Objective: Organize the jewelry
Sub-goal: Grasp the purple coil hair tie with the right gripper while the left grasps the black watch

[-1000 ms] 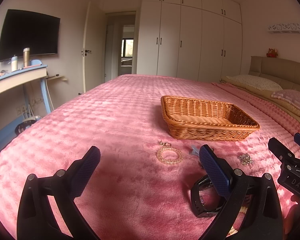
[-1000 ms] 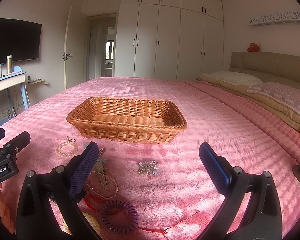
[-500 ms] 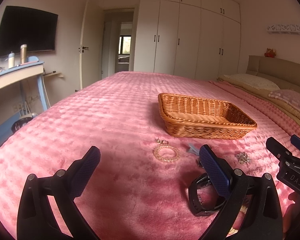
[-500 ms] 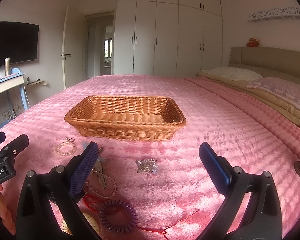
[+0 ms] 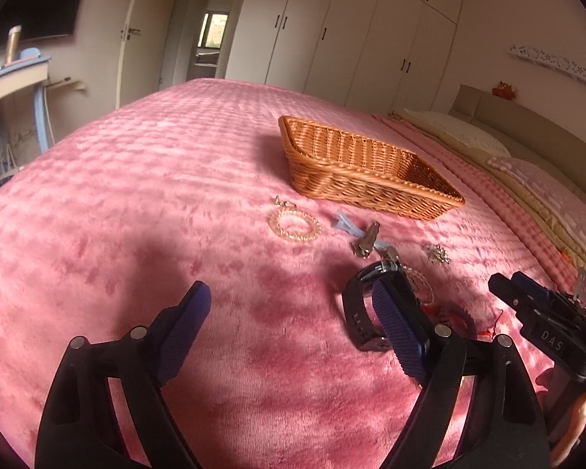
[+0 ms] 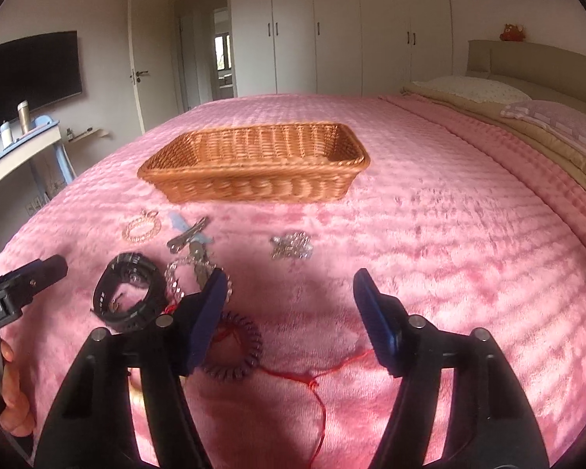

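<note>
An empty wicker basket [image 5: 363, 168] [image 6: 254, 160] sits on the pink bedspread. In front of it lie a pale bead bracelet [image 5: 295, 224] [image 6: 142, 228], metal hair clips [image 5: 365, 240] [image 6: 187, 234], a silver brooch [image 5: 435, 253] [image 6: 291, 245], a black watch [image 5: 365, 312] [image 6: 127, 297], a clear bead bracelet [image 6: 175, 273], a purple coil hair tie [image 6: 236, 349] and a red string [image 6: 312, 379]. My left gripper [image 5: 289, 332] is open, its right finger over the watch. My right gripper [image 6: 289, 312] is open above the bedspread, just right of the hair tie.
The bedspread [image 5: 156, 195] stretches to the left and far side. Pillows [image 6: 484, 88] and a headboard [image 6: 527, 58] are at the right. A desk [image 5: 8, 82] with bottles and a TV [image 6: 27, 74] stand at the left, wardrobes [image 6: 340, 27] behind.
Both grippers have tipped down and moved closer to the jewelry pile. The watch and hair tie now show more fully. Both stay open and empty.
</note>
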Demonstrator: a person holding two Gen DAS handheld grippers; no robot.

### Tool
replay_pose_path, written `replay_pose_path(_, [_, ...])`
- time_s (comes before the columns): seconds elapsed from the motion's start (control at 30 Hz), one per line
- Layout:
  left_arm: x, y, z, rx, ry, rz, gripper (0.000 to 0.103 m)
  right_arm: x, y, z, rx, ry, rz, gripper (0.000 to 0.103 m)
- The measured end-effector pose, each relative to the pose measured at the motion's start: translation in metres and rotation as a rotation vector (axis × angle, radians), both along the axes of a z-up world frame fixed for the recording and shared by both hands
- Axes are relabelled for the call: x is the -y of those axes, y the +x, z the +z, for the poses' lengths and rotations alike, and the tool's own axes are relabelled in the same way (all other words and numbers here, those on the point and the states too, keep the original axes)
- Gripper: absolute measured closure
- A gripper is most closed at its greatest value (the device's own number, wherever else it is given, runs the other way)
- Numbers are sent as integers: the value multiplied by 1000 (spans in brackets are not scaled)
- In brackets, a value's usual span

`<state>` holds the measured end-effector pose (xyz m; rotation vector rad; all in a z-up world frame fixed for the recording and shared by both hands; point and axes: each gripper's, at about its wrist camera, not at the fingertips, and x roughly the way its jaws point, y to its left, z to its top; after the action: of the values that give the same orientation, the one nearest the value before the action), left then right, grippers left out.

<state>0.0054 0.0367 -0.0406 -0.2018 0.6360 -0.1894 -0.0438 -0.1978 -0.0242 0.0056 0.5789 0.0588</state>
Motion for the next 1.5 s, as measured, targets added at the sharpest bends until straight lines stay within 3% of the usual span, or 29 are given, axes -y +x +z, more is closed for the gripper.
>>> replay_pose_path(0.13, [2,1,-5,-53,2,-21,26,-6,-1,-8,-66,-23,40,67])
replay_pose_path(0.43, [10,8,-10,-130,25,-78,49,5,-1,-21,-165,72,111,68])
replay_pose_path(0.53, [9,11,-5,-148,0,-100,55,5,6,-24,-209,87,117,75])
replay_pose_path(0.67, [14,19,0,-173,-19,-126,56,8,16,-20,-232,115,128,79])
replay_pose_path(0.83, [30,32,-4,-212,-1,-143,59,-8,34,-29,-308,33,144,82])
replay_pose_path(0.9, [34,36,-8,-234,17,-140,65,-12,35,-29,-302,11,144,84])
replay_pose_path(0.97, [35,40,-11,-249,14,-137,66,-15,34,-29,-296,3,154,93])
replay_pose_path(1.3, [36,47,-14,-310,-50,-180,89,-5,22,-17,-223,52,153,93])
replay_pose_path(1.5, [40,57,-11,-353,-24,-167,98,3,19,-12,-203,90,146,93])
